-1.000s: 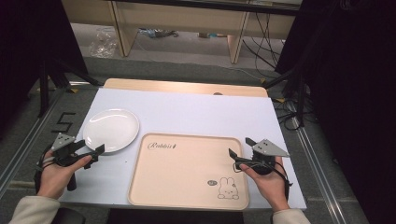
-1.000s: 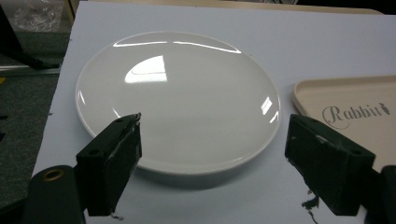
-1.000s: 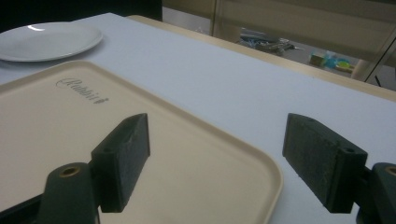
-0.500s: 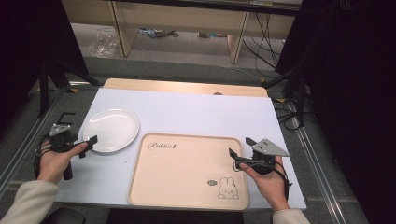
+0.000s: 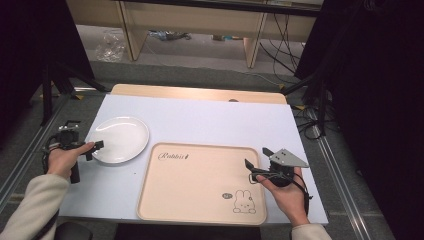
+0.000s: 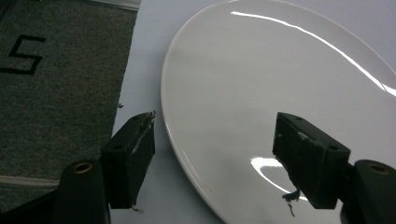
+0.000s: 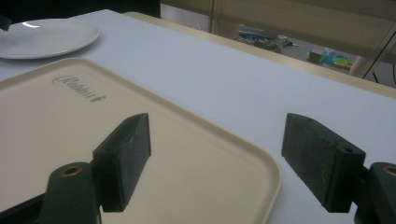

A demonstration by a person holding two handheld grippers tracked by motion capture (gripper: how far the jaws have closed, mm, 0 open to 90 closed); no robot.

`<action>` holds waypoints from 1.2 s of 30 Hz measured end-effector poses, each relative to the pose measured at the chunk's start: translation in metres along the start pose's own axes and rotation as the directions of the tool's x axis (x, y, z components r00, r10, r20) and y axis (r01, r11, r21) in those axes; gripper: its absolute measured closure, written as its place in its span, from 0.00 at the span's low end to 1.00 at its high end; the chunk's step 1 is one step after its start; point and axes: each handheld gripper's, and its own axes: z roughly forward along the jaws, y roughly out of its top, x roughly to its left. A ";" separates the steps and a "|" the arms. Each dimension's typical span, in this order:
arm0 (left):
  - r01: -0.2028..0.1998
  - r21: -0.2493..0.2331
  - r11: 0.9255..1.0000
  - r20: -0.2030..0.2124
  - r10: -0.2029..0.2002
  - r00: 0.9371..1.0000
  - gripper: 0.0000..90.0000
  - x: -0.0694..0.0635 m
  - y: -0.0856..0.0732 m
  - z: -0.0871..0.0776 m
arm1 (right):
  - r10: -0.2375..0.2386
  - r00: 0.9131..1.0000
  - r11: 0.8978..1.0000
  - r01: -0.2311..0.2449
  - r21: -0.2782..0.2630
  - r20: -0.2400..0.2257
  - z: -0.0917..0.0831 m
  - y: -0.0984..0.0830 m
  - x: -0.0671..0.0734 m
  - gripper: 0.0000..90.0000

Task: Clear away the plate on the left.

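Item: white plate (image 5: 120,138), on the desk (image 5: 210,120) just left of the beige tray (image 5: 200,187), our landmark.

Change noted: the left hand-held gripper (image 5: 92,147) has swung from the plate's near side round to its left edge. Its jaws are spread, one over the desk, one over the plate's rim (image 6: 187,154); nothing grasped.

Right hand-held gripper (image 5: 256,165): unmoved at the tray's right edge, released, empty.

We judge a grip on the plate's rim imminent, perhaps for transfer to the tray.
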 end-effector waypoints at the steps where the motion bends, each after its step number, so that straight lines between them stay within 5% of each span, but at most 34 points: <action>1: 0.005 0.006 1.000 -0.001 -0.005 1.000 0.33 0.001 0.001 0.001 | 0.000 1.000 1.000 0.000 0.010 -0.005 -0.001 0.000 0.000 0.28; 7: 0.065 0.019 0.998 0.023 -0.065 0.998 0.39 0.004 0.004 0.006 | -0.011 1.000 1.000 0.011 -0.003 0.003 0.000 0.000 -0.001 0.28; 13: 0.071 0.042 0.997 -0.008 -0.071 0.997 0.40 0.010 0.003 0.007 | -0.001 1.000 1.000 0.001 0.004 -0.009 0.000 0.000 0.000 0.28; 23: 0.132 0.071 0.989 0.000 -0.133 0.991 0.47 0.014 0.006 0.007 | -0.003 1.000 1.000 0.004 0.022 -0.016 0.000 0.000 0.000 0.29; 27: 0.239 0.080 0.968 0.020 -0.241 0.970 0.55 0.015 0.009 0.008 | -0.009 1.000 1.000 0.009 0.012 -0.015 0.000 0.000 -0.001 0.29; 36: 0.315 0.113 0.942 0.037 -0.321 0.946 0.69 0.023 0.010 0.008 | -0.006 1.000 1.000 0.007 0.018 -0.026 0.001 0.000 0.000 0.30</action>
